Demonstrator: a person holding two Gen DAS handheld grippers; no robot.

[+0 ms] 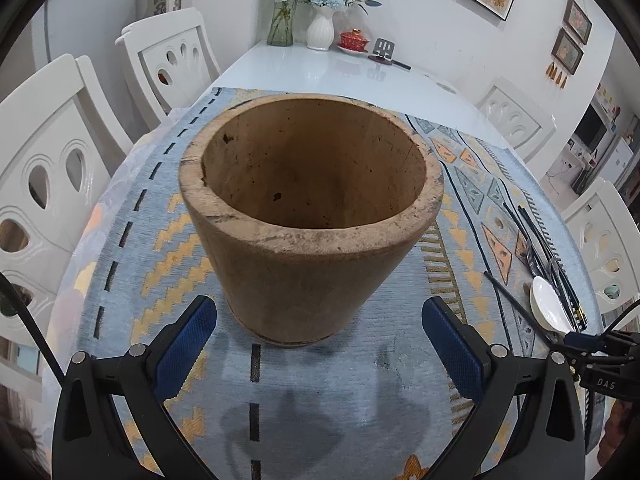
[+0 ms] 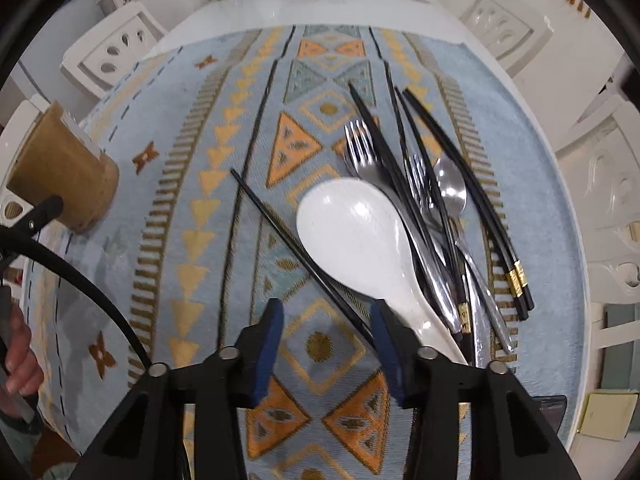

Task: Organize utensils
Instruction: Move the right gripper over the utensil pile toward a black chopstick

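An empty brown wooden holder (image 1: 310, 216) stands upright on the patterned cloth; it also shows at the left of the right wrist view (image 2: 64, 172). My left gripper (image 1: 320, 344) is open, its jaws either side of the holder's base, not touching it. A pile of utensils lies to the right: a white spoon (image 2: 360, 240), forks (image 2: 360, 152), a metal spoon (image 2: 452, 188) and several black chopsticks (image 2: 472, 208). A single chopstick (image 2: 288, 236) runs between my right gripper's fingers. My right gripper (image 2: 326, 340) is open just before the white spoon's handle.
The blue patterned cloth (image 2: 180, 200) covers a white table (image 1: 320, 68). White chairs (image 1: 52, 184) stand around it. Vases of flowers (image 1: 320, 28), a red teacup (image 1: 354, 40) and a phone stand (image 1: 382, 50) sit at the far end.
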